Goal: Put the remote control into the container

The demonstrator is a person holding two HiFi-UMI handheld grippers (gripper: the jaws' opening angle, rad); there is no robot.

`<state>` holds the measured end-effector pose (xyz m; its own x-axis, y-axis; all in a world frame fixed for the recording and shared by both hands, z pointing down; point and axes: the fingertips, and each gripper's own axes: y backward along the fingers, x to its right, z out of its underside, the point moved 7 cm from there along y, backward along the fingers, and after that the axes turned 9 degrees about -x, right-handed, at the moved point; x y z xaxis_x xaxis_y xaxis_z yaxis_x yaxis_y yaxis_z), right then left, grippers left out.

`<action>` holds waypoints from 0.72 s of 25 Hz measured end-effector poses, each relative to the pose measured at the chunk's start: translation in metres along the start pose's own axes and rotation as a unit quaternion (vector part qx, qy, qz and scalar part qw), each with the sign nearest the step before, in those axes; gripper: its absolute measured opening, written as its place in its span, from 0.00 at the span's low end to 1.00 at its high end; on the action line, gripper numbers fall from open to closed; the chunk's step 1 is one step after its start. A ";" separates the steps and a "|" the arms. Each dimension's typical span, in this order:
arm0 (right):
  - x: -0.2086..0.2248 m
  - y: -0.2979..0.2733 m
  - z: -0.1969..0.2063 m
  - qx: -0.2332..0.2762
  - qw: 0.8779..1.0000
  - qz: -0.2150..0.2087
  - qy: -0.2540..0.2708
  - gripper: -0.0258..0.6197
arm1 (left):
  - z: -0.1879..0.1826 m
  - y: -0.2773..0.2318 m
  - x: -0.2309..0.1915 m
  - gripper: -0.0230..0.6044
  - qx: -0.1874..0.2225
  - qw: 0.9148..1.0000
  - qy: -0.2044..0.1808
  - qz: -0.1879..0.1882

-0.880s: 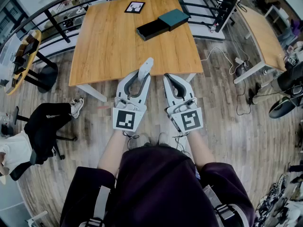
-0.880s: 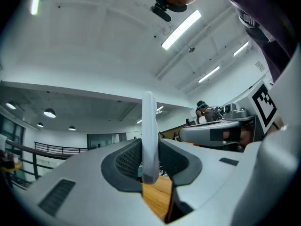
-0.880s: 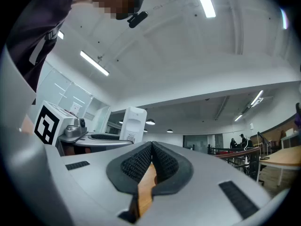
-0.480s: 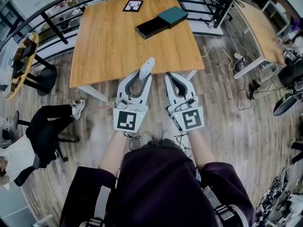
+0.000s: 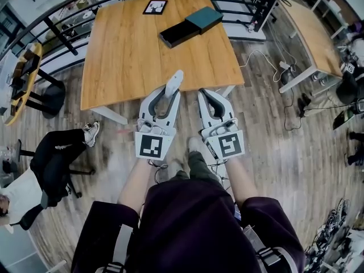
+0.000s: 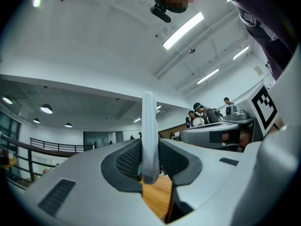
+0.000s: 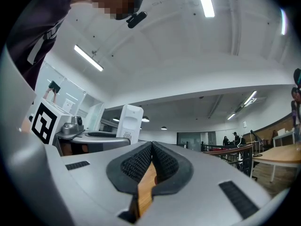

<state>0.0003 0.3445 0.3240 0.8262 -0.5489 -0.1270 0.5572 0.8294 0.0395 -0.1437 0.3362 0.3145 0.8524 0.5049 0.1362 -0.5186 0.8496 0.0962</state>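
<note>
the first half of the job is done, i judge. my left tool [image 5: 169,93] is clenched on the slim white plastic remote control [image 5: 175,78], which stands upright with its upper end out above the tips. in the left gripper view the remote fills the gap between the two black pads [image 6: 126,160]. my right tool [image 5: 202,94] is closed on itself with nothing inside.

what is left is the carry and the placing. the flat black open box [image 5: 177,33], which i take as the container, lies on the far part of the light wooden counter [image 5: 131,56]. a teal lid [image 5: 205,18] sits at its far end, touching it or partly on it; i cannot tell which. both tools are at the near edge of the counter, well apart from the box. so i must reach forward, bring the remote over the box and release it there.
</note>
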 end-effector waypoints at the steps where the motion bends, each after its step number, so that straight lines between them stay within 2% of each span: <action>1: 0.004 -0.003 0.002 -0.001 1.000 0.000 0.000 0.07 | 0.002 -0.005 0.000 0.22 0.000 1.000 0.000 0.000; 18: 0.087 -0.052 0.050 -0.017 1.000 -0.005 -0.016 0.07 | 0.043 -0.110 -0.001 0.22 -0.019 1.000 0.009 0.009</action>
<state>0.0473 0.2489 0.3601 0.8232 -0.5596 -0.0961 0.5625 0.8268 0.0040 -0.0904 0.2357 0.3460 0.8443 0.5222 0.1205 -0.5309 0.8456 0.0557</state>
